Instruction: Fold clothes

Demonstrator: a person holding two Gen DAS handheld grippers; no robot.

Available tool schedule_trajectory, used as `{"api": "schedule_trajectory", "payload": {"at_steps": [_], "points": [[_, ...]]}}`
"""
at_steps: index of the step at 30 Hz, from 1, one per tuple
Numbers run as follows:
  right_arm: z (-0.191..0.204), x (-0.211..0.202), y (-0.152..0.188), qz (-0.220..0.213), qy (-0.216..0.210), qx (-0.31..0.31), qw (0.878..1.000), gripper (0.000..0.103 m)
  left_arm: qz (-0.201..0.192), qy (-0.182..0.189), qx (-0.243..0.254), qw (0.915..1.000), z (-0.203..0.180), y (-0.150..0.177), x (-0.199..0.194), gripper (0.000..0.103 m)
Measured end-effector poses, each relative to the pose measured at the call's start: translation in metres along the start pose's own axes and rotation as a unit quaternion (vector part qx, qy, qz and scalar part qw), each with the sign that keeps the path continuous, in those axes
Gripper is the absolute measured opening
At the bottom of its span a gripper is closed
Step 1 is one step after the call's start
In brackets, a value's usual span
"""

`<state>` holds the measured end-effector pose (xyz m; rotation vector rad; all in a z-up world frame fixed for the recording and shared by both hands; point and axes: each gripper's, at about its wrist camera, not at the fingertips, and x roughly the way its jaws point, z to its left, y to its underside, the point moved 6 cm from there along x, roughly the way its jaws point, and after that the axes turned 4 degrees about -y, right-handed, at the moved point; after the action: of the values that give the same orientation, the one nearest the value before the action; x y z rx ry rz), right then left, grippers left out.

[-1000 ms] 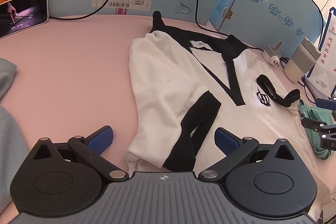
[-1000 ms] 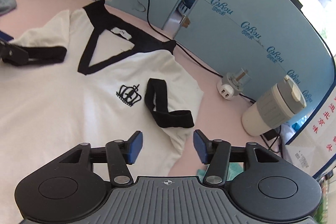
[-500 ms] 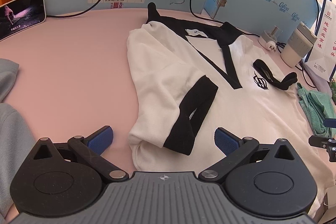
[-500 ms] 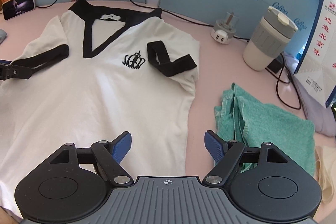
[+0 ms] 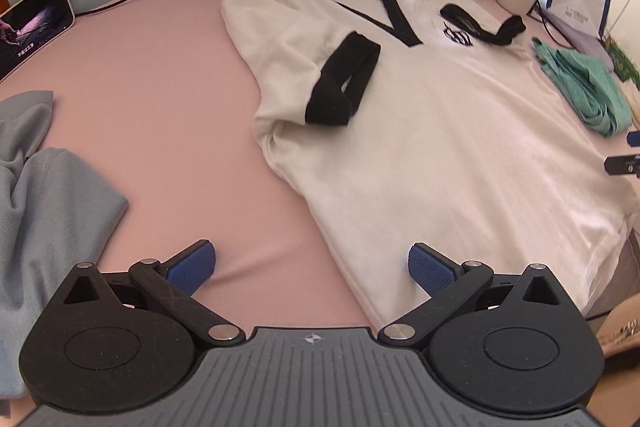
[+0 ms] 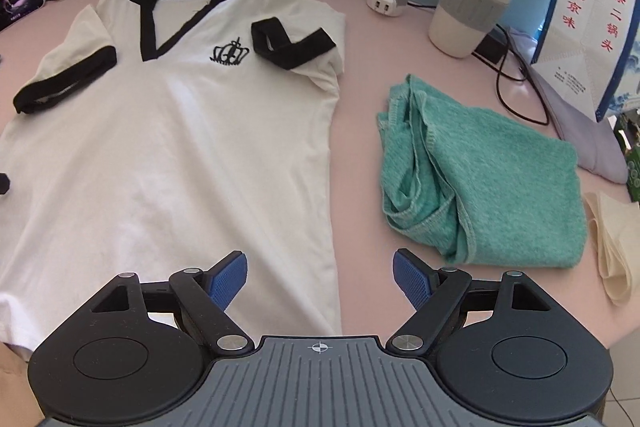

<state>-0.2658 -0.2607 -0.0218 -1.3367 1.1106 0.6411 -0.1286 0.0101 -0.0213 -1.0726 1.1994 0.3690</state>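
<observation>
Both tools have pulled back toward the near edge in the last second: the sleeves that sat right at their tips now lie well ahead, so the sleeve tuck looks done and, by my read, the hem end comes next. Left to right: one grey garment bunched off the left gripper's left side, its jaws spread wide and empty, straddling the near left side edge of the one white T-shirt. The shirt lies flat, front up, ahead of both tools, its two black-cuffed sleeves folded inward, left sleeve and right sleeve. The right gripper also gapes, holding nothing, over the shirt's right hem edge. Ahead to its right, one green towel.
</observation>
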Motion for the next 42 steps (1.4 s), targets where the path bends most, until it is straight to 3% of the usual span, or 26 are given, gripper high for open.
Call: {"api": "schedule_trajectory", "payload": {"at_steps": [6,19,29,31,32,35,36,37,39,41,42], "points": [[-0.013,-0.01,0.026,0.028,0.005,0.032,0.999,0.086,0.036,-0.009,-0.004,0.9993,-0.004,0.01,-0.009,0.103],[-0.016,-0.022,0.055,0.051,0.002,0.054,0.997,0.086,0.056,0.08,0.012,0.9952,-0.021,0.03,-0.027,0.103],[-0.026,-0.022,0.065,0.05,-0.01,0.047,0.998,0.086,0.033,0.081,-0.001,0.9962,-0.04,0.027,-0.022,0.101],[-0.027,-0.022,0.068,0.055,-0.012,0.044,0.997,0.086,0.03,0.084,-0.004,0.996,-0.041,0.025,-0.022,0.095],[-0.028,-0.022,0.068,0.052,-0.018,0.055,0.997,0.085,0.028,0.087,-0.007,0.9957,-0.042,0.024,-0.023,0.085],[-0.035,-0.022,0.066,0.04,-0.053,0.104,0.992,0.084,0.029,0.099,-0.019,0.9945,-0.04,0.022,-0.026,0.044],[-0.038,-0.02,0.066,0.037,-0.061,0.12,0.99,0.083,0.032,0.107,-0.026,0.9935,-0.039,0.022,-0.026,0.021],[-0.041,-0.018,0.067,0.035,-0.069,0.137,0.988,0.078,0.048,0.136,-0.048,0.9884,-0.039,0.024,-0.024,0.01],[-0.047,-0.01,0.071,0.044,-0.087,0.174,0.98,0.045,0.072,0.165,-0.074,0.9808,-0.041,0.03,-0.02,0.008],[-0.05,-0.001,0.076,0.063,-0.111,0.199,0.972,0.025,0.083,0.176,-0.086,0.9772,-0.04,0.033,-0.019,0.007],[-0.049,0.003,0.078,0.074,-0.118,0.201,0.97,0.021,0.088,0.19,-0.109,0.9717,-0.036,0.034,-0.019,0.007]]}}
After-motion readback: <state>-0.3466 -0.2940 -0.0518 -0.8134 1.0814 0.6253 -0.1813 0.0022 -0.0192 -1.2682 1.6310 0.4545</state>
